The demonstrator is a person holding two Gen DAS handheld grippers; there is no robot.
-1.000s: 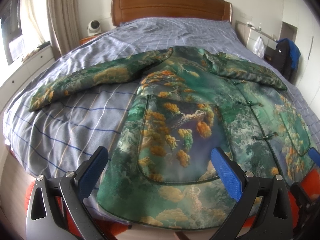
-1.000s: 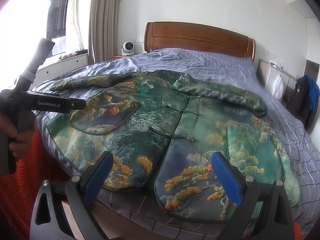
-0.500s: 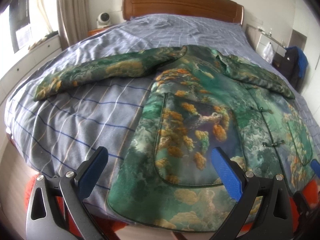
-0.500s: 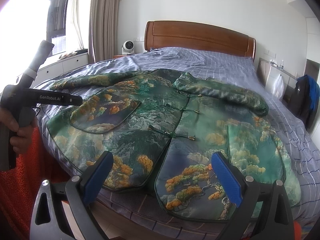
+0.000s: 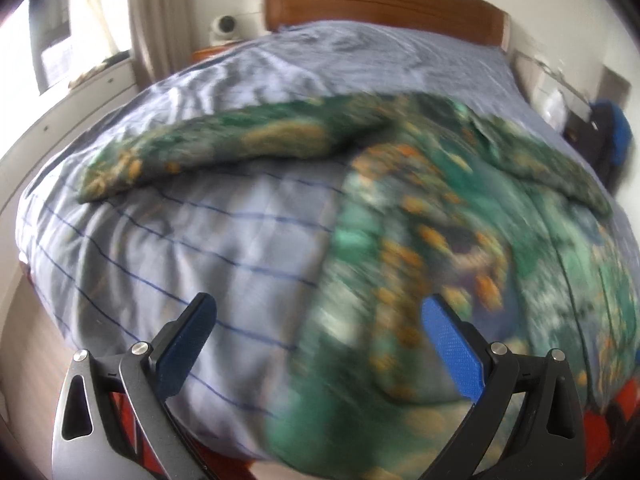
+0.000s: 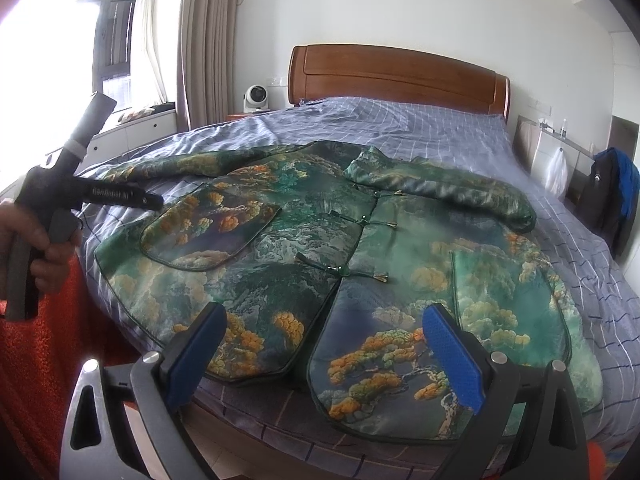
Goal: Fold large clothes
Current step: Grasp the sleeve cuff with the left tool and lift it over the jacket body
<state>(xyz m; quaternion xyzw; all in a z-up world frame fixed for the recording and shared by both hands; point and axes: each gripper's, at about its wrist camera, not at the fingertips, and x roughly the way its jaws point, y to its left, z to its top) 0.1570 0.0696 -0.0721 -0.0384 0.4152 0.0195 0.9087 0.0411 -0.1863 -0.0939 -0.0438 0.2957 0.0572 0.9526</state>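
Note:
A large green jacket (image 6: pixel 320 248) printed with orange trees lies flat, front up, on the bed; it also shows, blurred, in the left wrist view (image 5: pixel 440 240). Its left sleeve (image 5: pixel 224 148) stretches out across the sheet. Its right sleeve (image 6: pixel 448 188) is folded over the chest. My left gripper (image 5: pixel 316 344) is open and empty above the jacket's lower left hem. My right gripper (image 6: pixel 324 344) is open and empty above the jacket's bottom hem. The left gripper's body (image 6: pixel 64 192) shows in the right wrist view, held in a hand.
The bed (image 6: pixel 420 128) has a blue checked sheet and a wooden headboard (image 6: pixel 400 76). A white fan (image 6: pixel 254 98) stands by the headboard. A cabinet and a blue-black bag (image 6: pixel 612 192) are at the right. A window ledge runs along the left.
My left gripper has swung left toward the outstretched sleeve, and its view is now blurred by the motion. My right gripper has barely moved. Both stay open.

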